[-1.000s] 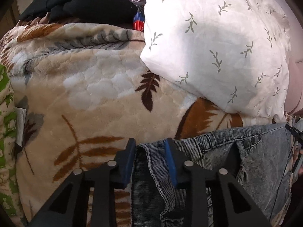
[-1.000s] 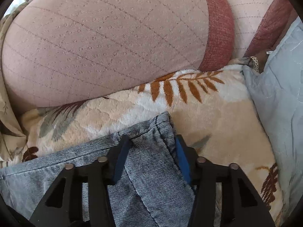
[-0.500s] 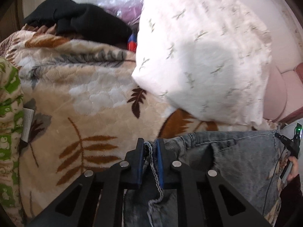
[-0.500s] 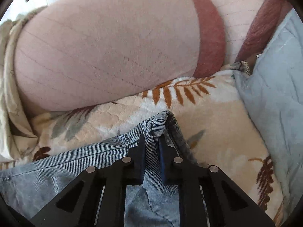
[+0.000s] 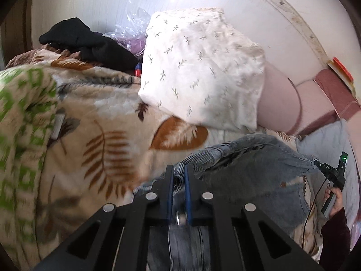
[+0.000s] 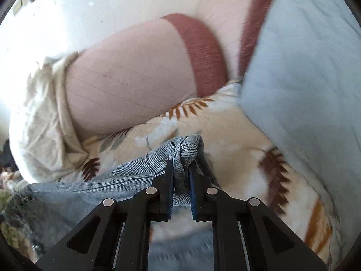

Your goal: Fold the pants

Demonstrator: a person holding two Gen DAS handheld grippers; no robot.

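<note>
The pants are grey-blue jeans [image 5: 252, 171] on a cream blanket with brown leaves [image 5: 108, 135]. My left gripper [image 5: 178, 171] is shut on the waistband's left corner and holds it above the blanket. My right gripper [image 6: 181, 169] is shut on the jeans' other waistband corner [image 6: 185, 151], also raised. In the left wrist view the right gripper [image 5: 315, 163] shows at the far right, pinching the denim, with the waistband hanging slack between the two.
A white leaf-print pillow [image 5: 203, 74] and a pink pillow with a dark red band [image 6: 135, 76] lie behind the jeans. A light blue quilt [image 6: 304, 67] is at the right. A black garment [image 5: 90, 45] and a green-patterned blanket [image 5: 20, 117] are at the left.
Both grippers closed on the waistband corners, then lifted them off the blanket. The view now tilts up toward the pillows and wall.
</note>
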